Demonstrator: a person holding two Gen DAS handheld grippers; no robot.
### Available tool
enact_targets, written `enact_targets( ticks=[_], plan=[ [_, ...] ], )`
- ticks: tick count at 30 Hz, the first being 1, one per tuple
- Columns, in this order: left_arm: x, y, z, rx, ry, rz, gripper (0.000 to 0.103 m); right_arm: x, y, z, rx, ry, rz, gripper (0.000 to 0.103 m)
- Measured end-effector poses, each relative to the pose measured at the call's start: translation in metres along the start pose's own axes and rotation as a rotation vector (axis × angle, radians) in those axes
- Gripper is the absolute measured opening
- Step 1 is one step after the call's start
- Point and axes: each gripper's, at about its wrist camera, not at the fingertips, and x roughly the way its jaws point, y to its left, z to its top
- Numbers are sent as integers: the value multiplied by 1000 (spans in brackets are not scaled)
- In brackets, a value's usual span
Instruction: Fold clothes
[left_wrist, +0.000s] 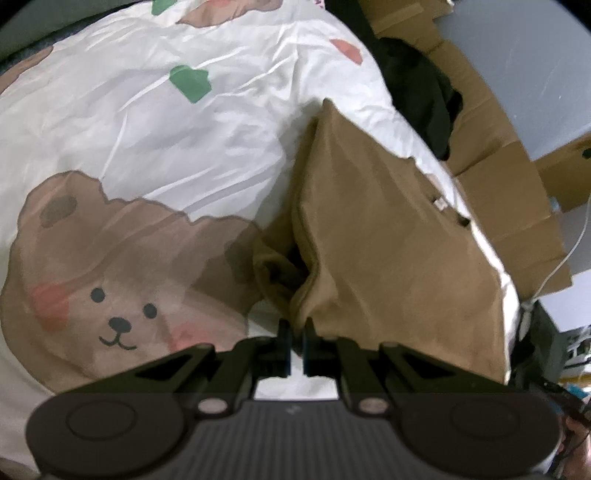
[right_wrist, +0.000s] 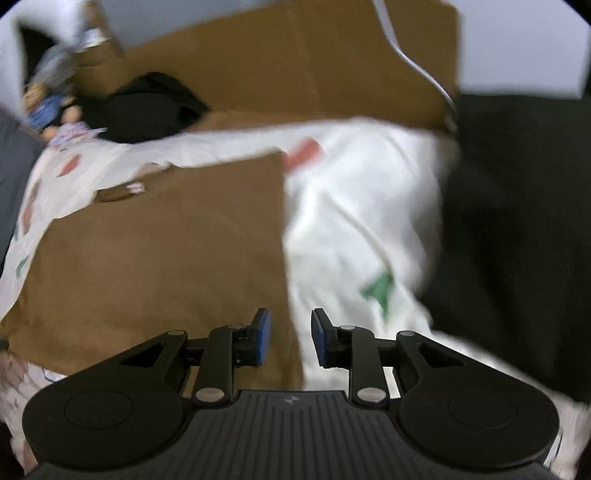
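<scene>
Left gripper (left_wrist: 297, 332) jaws clenched on edge of brown garment (left_wrist: 388, 236), lifting a fold off the bed sheet (left_wrist: 147, 122); right gripper (right_wrist: 290, 338) jaws released, hovering over garment's edge, view blurred so contact unclear; cardboard box (right_wrist: 295, 62) behind

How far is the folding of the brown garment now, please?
Partly done: the brown garment lies on the bear-print sheet with straight edges, apparently folded at least once. In hand: the left gripper pinches a bunched edge of it. The right gripper is open and empty. Left: finishing that fold; the dark clothing looks unfolded.
</scene>
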Motion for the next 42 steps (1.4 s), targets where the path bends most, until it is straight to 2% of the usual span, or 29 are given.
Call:
enact_targets(
  ticks=[3,10,14,20,24,26,36,42],
  plan=[
    [-5,-5,5,5,-9,-19,5,0,24,5,-90,-13,23,36],
    [-14,-6,7,4,-20,-59,5,12,88,7,-293,22,91,41],
    [-16,-6,6,-12,-25,-85,5,17,132,5,-404,1,130,46],
    [-22,-4,4,-37,-26,-131,5,24,199,1,-572,-31,189,46],
    [-24,-3,7,-36,-22,-150,5,27,230,-8,-644,-52,218,46],
    [-26,-4,9,-29,-20,-169,5,27,254,-14,-693,-83,239,46],
    [-29,-10,16,-23,-23,-234,5,23,322,-28,-788,-111,359,47],
    [-34,-16,19,-2,-33,-284,5,20,361,-43,-823,-87,419,47]
  ],
)
